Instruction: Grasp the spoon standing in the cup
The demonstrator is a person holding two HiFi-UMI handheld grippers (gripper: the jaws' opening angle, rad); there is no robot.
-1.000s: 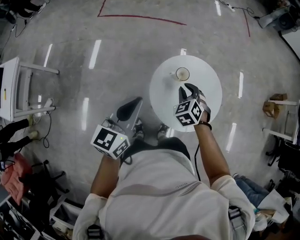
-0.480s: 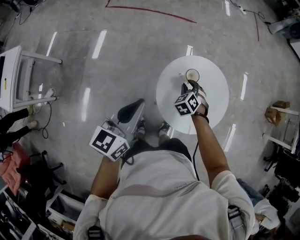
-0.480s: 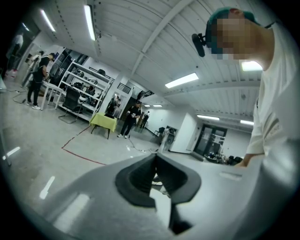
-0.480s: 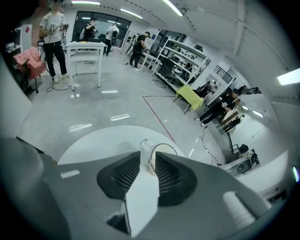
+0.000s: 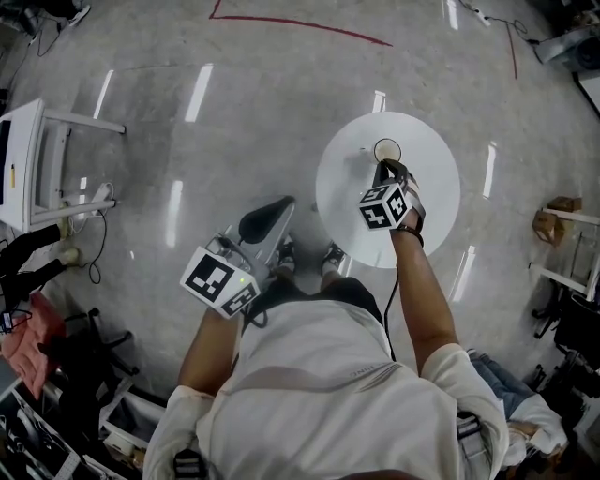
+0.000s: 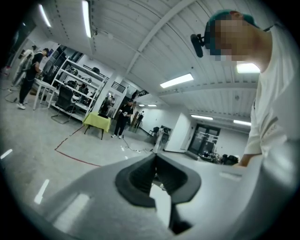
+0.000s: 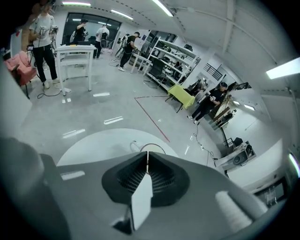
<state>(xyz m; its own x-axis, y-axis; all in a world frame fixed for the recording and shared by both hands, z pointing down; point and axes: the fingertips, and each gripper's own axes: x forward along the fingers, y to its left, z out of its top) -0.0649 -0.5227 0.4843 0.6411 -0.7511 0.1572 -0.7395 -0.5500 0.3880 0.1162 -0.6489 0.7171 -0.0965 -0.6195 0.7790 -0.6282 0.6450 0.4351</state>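
One thin pale sliver (image 7: 147, 161) stands upright between the tips of the right gripper (image 7: 147, 157), dead in line with the rim of the cup (image 7: 152, 149) just beyond. Spoon handle or bare slit? I can't tell from here. Those ribbed fingers (image 7: 131, 176) are drawn in narrow, tips all but meeting on that sliver.

From the head view the cup (image 5: 387, 150) sits in the far half of the round white desk (image 5: 436, 164), between its middle and its far edge, with a small handle poking left. The spoon is too small to pick out there. The right gripper (image 5: 382, 169) hangs over the desk's middle, nose just short of the cup's near side, and its marker cube (image 5: 384, 206) sits behind it.

Off past the desk's left edge, well apart, the left gripper (image 5: 284, 204) is held over the grey floor (image 5: 234, 112). In its own view the left gripper (image 6: 155, 157) has its fingers (image 6: 140, 176) pressed together with nothing between them.

A red line (image 5: 300, 23) crosses the floor beyond the desk's far edge.
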